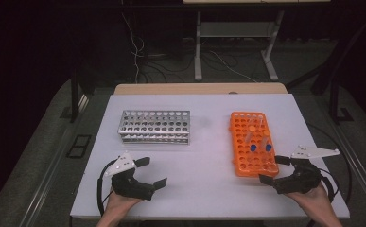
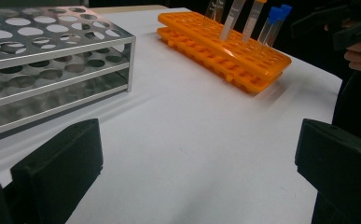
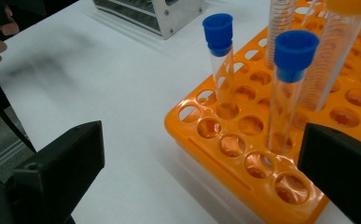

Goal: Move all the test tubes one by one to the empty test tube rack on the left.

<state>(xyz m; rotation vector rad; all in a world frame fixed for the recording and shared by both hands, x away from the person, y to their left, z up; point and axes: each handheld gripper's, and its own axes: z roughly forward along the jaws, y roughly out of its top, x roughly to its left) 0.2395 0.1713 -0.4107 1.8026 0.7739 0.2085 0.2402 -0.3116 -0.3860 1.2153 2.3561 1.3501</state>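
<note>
While both hands rest low in the high view, the orange rack [image 1: 253, 144] sits in the right half of the frame on the white table [image 1: 204, 189]. It is a flat tray full of round holes, and its long side runs from the bottom of the frame up toward the top. A few tubes stand in it. Two blue-capped tubes [image 1: 260, 147] stand side by side in the middle of the rack, closer to the bottom end. Two more tubes with orange caps [image 1: 256, 124] stand farther up. In the right gripper view the blue-capped tubes [image 3: 290, 88] are clear, look empty, and stand almost straight up, caps on top, leaning a little. Most holes in the rack [image 3: 243, 140] hold nothing.

The metal rack [image 1: 155, 126] sits in the left half of the high view, with its long side running left to right. Its holes look empty. In the left gripper view it [image 2: 52, 60] fills the upper left.

The right gripper [image 1: 271, 170] is in the lower right of the high view, just beside the bottom end of the orange rack. Its jaws are spread wide and hold nothing. The left gripper [image 1: 151, 172] is in the lower left, below the metal rack and apart from it. Its jaws are also spread wide and hold nothing.
</note>
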